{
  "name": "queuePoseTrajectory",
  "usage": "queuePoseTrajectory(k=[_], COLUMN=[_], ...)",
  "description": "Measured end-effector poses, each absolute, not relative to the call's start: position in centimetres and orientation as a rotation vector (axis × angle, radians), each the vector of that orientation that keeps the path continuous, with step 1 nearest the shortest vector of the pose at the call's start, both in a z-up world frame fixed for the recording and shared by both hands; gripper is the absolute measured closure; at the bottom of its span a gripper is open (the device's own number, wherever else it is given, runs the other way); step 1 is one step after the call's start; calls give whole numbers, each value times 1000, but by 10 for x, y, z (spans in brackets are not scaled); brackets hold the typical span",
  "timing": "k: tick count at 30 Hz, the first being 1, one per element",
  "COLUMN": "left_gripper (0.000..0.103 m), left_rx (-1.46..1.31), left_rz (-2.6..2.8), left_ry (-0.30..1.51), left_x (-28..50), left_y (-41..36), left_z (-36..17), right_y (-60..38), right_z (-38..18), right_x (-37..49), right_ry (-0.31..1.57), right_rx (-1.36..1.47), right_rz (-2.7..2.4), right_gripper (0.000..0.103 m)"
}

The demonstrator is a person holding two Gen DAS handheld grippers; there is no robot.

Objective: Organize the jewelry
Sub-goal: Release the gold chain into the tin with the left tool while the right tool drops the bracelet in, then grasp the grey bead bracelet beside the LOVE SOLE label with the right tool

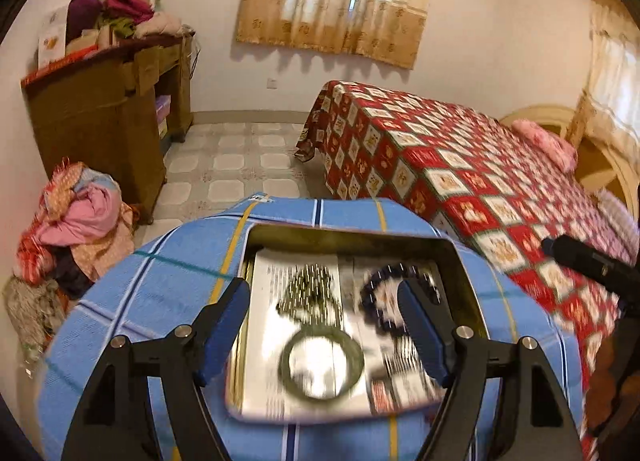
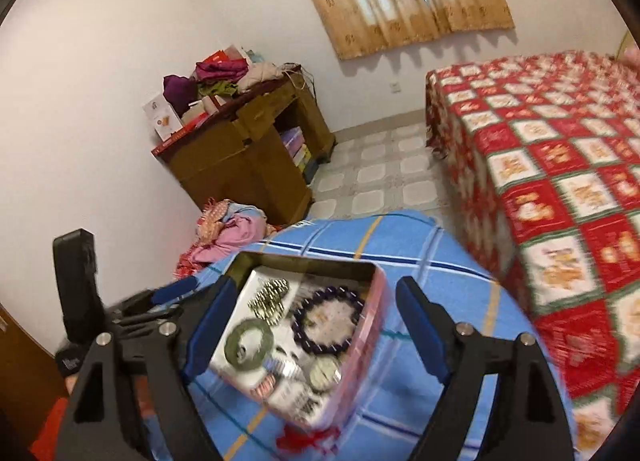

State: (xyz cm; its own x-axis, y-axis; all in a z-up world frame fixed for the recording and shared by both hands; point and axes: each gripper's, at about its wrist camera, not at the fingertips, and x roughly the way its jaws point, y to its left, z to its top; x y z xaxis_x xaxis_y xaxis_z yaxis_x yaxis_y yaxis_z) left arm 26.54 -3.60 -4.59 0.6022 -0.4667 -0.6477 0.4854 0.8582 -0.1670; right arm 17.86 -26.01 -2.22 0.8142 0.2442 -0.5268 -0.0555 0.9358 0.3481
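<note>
An open tin box lined with printed paper sits on a blue checked cloth. In it lie a green bangle, a dark bead bracelet and a metal chain. My left gripper is open and empty, hovering over the box. In the right wrist view the same box holds the bangle, the bead bracelet, the chain and a watch. My right gripper is open and empty above the box's right side.
A bed with a red checked cover stands to the right. A wooden desk piled with clothes stands at the left wall. A heap of clothes lies on the floor by the stool. The other gripper shows at the left.
</note>
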Motion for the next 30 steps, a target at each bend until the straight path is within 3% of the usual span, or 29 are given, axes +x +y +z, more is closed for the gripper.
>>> queuePoseTrajectory(k=[5, 10, 20, 30], left_gripper=[27, 27, 27, 27], left_rx=[57, 106, 215, 245], left_rz=[-601, -648, -737, -745], left_ry=[723, 724, 760, 753], left_x=[215, 174, 112, 129], left_y=[-25, -33, -51, -75], left_z=[-47, -58, -83, -87], right_y=[-264, -260, -258, -235], right_z=[-32, -65, -105, -115], right_x=[121, 82, 50, 71], right_ry=[627, 718, 825, 875], right_rx=[254, 258, 254, 124], right_rz=[73, 24, 1, 13], right_gripper=[19, 38, 38, 40])
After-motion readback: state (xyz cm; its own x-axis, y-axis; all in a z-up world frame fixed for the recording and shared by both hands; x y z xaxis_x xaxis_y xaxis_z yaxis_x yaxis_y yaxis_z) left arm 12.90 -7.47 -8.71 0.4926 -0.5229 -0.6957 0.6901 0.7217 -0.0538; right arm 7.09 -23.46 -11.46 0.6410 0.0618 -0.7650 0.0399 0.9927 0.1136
